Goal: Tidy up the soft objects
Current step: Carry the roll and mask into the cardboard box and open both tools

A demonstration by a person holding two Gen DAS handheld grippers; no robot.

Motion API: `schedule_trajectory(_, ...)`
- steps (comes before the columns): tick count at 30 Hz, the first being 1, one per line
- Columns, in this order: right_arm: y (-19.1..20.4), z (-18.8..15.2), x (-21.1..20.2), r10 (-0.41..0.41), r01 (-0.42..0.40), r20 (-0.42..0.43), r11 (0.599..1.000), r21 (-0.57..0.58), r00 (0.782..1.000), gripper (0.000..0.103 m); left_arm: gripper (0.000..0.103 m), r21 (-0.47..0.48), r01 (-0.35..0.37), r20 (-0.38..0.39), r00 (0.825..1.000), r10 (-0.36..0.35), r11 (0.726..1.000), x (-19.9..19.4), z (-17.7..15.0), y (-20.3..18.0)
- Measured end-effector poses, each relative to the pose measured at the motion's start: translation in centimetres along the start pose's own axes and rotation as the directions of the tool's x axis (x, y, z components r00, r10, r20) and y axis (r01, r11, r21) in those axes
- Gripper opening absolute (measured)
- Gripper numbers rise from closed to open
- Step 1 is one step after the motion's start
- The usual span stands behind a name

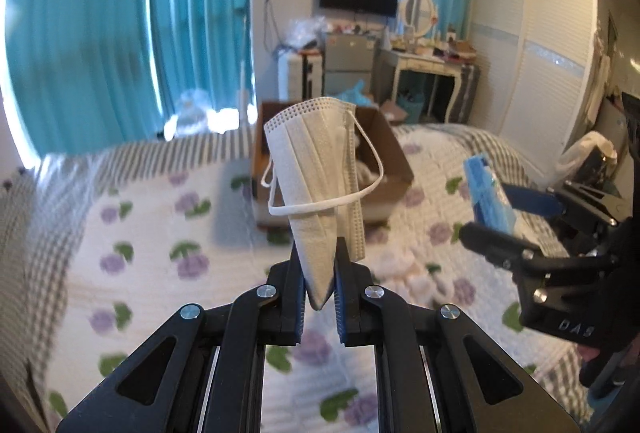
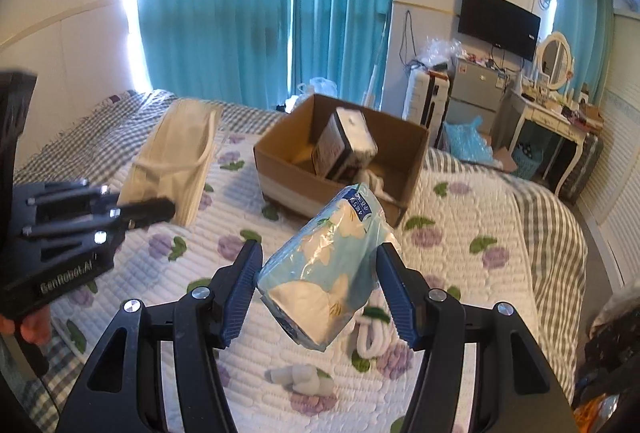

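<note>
My left gripper [image 1: 319, 273] is shut on a folded white face mask [image 1: 316, 177], held up above the bed with its ear loop hanging; the mask also shows in the right wrist view [image 2: 176, 161]. My right gripper [image 2: 320, 273] is shut on a soft tissue pack [image 2: 328, 265] with a blue flower wrapper, also above the bed; it also shows in the left wrist view [image 1: 490, 193]. Ahead of both stands an open cardboard box [image 2: 292, 173] on the bed, with a dark tissue pack [image 2: 344, 149] and white cloth inside.
The flowered quilt [image 2: 460, 233] covers the bed. Rolled white socks [image 2: 304, 379] and a white cloth [image 2: 372, 337] lie on it below my right gripper. Behind are teal curtains [image 2: 240, 13], a small fridge [image 2: 476, 93], a dressing table [image 2: 556, 113] and a wardrobe [image 1: 540, 53].
</note>
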State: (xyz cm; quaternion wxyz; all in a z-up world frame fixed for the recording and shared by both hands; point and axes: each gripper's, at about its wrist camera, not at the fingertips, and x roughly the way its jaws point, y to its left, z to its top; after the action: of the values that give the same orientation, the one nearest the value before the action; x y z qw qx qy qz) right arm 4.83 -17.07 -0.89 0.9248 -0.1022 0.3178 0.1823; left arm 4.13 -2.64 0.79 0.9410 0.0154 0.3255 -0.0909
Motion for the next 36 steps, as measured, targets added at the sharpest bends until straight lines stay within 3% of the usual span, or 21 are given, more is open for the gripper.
schedule_trajectory(7,-1.3,4.4,1.8,-0.002,0.002,0.025,1.0,-0.025,1.0,0.059,0.011,0.059,-0.032,0.021,0.999,0.031,0.998,2.9,4.5,1.1)
schedule_trajectory(16,-3.9,9.6,8.4,-0.003,0.003,0.009,0.999,-0.05,1.0,0.059,0.011,0.091,-0.026,-0.046,0.998,0.031,0.995,10.9,7.9,2.5)
schedule_trajectory(22,-5.2,10.4,14.8,-0.009,0.006,-0.045,0.998,-0.062,0.999,0.059,0.011,0.093,-0.031,-0.094,0.995,0.04,0.995,15.5,8.1,2.6)
schedule_trajectory(28,-7.2,9.8,19.5,-0.003,0.004,-0.082,1.0,0.002,0.997,0.061,0.019,0.085,-0.035,-0.104,0.994,0.044,0.996,18.3,7.3,3.0)
schedule_trajectory(30,-7.5,9.6,20.1,-0.012,0.013,-0.079,1.0,0.013,0.997,0.065,0.025,0.091,-0.054,-0.113,0.992,0.064,0.994,18.9,6.8,3.0)
schedule_trajectory(32,-7.9,9.5,20.2,-0.007,0.009,-0.069,1.0,0.029,0.998,0.079,0.048,0.093,-0.064,-0.106,0.992,0.074,0.994,18.9,6.6,2.9)
schedule_trajectory(33,-8.2,9.5,20.0,-0.002,0.004,-0.058,0.999,0.043,0.998,0.083,0.055,0.092,-0.066,-0.098,0.992,0.076,0.994,18.7,6.5,2.9)
schedule_trajectory(35,-8.6,9.5,19.5,-0.01,0.012,-0.036,0.998,0.063,0.999,0.086,0.073,0.091,-0.073,-0.059,0.995,0.079,0.993,17.8,6.4,2.7)
schedule_trajectory(36,-8.8,9.6,19.1,-0.014,0.015,-0.026,0.997,0.07,1.0,0.086,0.075,0.092,-0.078,-0.041,0.996,0.082,0.993,17.3,6.4,2.6)
